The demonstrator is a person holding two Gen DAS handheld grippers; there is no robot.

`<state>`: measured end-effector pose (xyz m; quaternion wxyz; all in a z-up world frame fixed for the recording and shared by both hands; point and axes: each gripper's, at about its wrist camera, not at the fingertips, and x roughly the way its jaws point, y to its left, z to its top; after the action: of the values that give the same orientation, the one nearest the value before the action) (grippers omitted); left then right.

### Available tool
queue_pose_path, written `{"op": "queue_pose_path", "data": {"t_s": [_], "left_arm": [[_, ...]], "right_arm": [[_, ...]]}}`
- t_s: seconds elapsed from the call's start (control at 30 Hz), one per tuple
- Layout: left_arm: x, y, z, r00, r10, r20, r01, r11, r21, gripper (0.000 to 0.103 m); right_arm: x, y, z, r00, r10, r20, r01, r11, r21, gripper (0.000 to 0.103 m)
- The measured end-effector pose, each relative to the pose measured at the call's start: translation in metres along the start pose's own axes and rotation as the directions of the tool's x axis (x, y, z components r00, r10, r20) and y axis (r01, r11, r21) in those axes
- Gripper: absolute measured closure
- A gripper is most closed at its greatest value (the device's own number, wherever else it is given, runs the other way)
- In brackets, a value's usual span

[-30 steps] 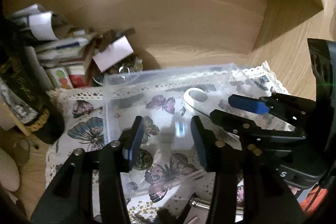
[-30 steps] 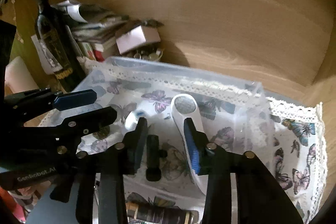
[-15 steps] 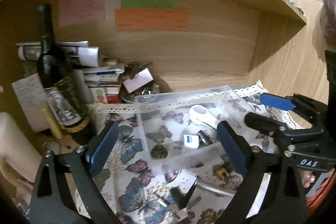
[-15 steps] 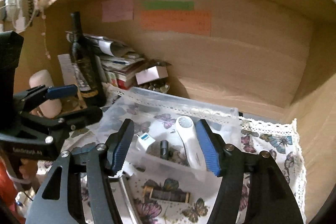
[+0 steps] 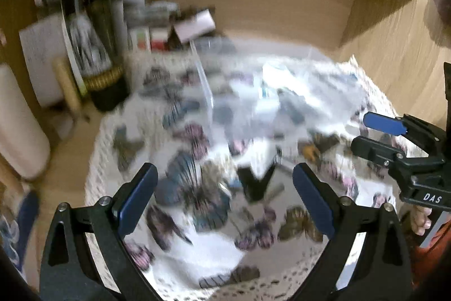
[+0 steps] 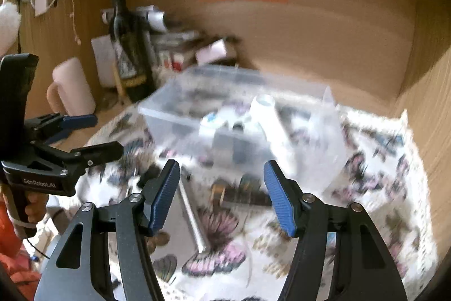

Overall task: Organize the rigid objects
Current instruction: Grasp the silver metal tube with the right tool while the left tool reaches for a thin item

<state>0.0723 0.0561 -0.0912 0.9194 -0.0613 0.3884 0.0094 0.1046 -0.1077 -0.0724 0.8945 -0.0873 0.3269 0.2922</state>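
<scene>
Both views are motion-blurred. A clear plastic box (image 6: 174,114) stands on a butterfly-print cloth (image 6: 375,182) and holds a white oblong device (image 6: 267,117) and small dark and white items. The box also shows in the left wrist view (image 5: 205,86). Loose on the cloth in front of it lie a black clip-like piece (image 5: 255,184), a metal rod (image 6: 191,213) and a dark cylinder with a brown end (image 6: 239,195). My left gripper (image 5: 224,199) is open and empty above the cloth, near the black piece. My right gripper (image 6: 222,193) is open and empty above the rod and cylinder.
A dark wine bottle (image 5: 93,47) stands at the back left beside stacked papers and small boxes (image 5: 157,27). A pink mug (image 6: 72,88) stands left of it. Wooden walls (image 6: 324,27) close the back and right side, with coloured notes on the back wall.
Both grippers have pulled back out of the box and opened wide. They now hover over the cloth in front of the box, and both views are blurred by motion.
</scene>
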Motion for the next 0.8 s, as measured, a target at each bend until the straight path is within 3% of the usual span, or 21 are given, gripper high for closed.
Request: {"op": "queue_pose_path", "data": {"t_s": [0.2, 0.33, 0.57, 0.6, 0.67, 0.8], "left_arm": [[0.018, -0.013, -0.025, 0.997, 0.027, -0.066, -0.024, 0.999, 0.045, 0.007], [0.026, -0.019, -0.031, 0.994, 0.025, -0.104, -0.018, 0.998, 0.06, 0.025], [0.038, -0.03, -0.031, 0.991, 0.05, -0.123, -0.037, 0.993, 0.112, 0.036], [0.038, -0.031, -0.03, 0.992, 0.045, -0.121, -0.031, 0.992, 0.119, 0.038], [0.04, -0.034, -0.029, 0.993, 0.041, -0.114, -0.025, 0.99, 0.137, 0.045], [0.039, -0.038, -0.029, 0.994, 0.018, -0.108, -0.002, 0.989, 0.15, 0.071]], "right_arm": [[0.018, 0.012, -0.022, 0.995, 0.048, -0.089, -0.05, 0.998, -0.026, 0.047], [0.034, 0.018, -0.027, 0.987, 0.062, -0.146, -0.071, 0.996, -0.053, 0.066], [0.056, 0.017, -0.024, 0.976, 0.08, -0.202, -0.092, 0.995, -0.05, 0.072], [0.06, 0.017, -0.024, 0.974, 0.081, -0.21, -0.094, 0.994, -0.051, 0.078], [0.062, 0.019, -0.024, 0.977, 0.072, -0.203, -0.085, 0.995, -0.055, 0.084], [0.057, 0.016, -0.024, 0.977, 0.095, -0.19, -0.102, 0.994, -0.03, 0.089]]}}
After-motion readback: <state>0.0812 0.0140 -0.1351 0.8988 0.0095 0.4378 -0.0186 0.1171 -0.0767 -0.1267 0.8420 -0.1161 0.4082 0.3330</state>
